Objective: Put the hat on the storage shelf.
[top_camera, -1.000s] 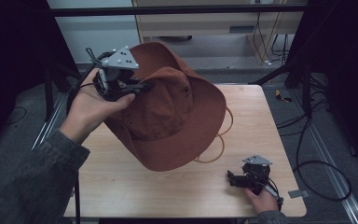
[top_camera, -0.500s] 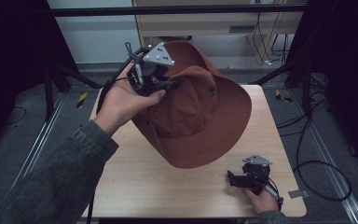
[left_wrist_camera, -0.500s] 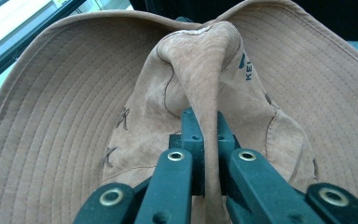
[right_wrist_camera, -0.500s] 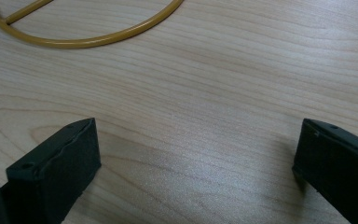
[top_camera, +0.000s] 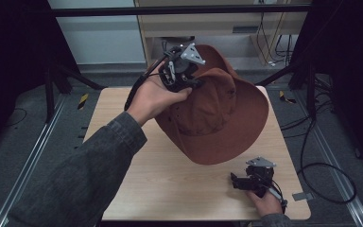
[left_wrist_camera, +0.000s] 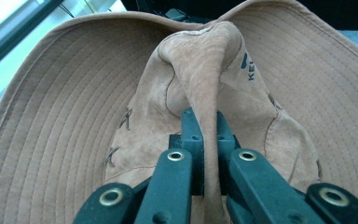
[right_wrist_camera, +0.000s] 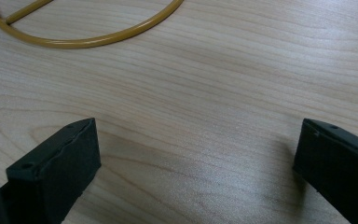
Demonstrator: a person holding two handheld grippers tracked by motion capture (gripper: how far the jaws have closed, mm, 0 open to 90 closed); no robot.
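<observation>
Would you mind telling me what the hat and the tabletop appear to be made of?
The hat looks like brown suede or brushed fabric: matte, napped crown, rows of stitching around the brim, folding softly where the left gripper pinches it. The tabletop looks like light wood or wood-look laminate, with visible grain and a smooth, faintly glossy finish.

one hat, one cord loop, two tongs

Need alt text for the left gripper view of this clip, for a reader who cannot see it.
The left gripper, its two black jaws shut, pinches a fold in the crown of a brown hat. The hat's wide stitched brim spreads behind the crown, which carries small dark lettering.
</observation>
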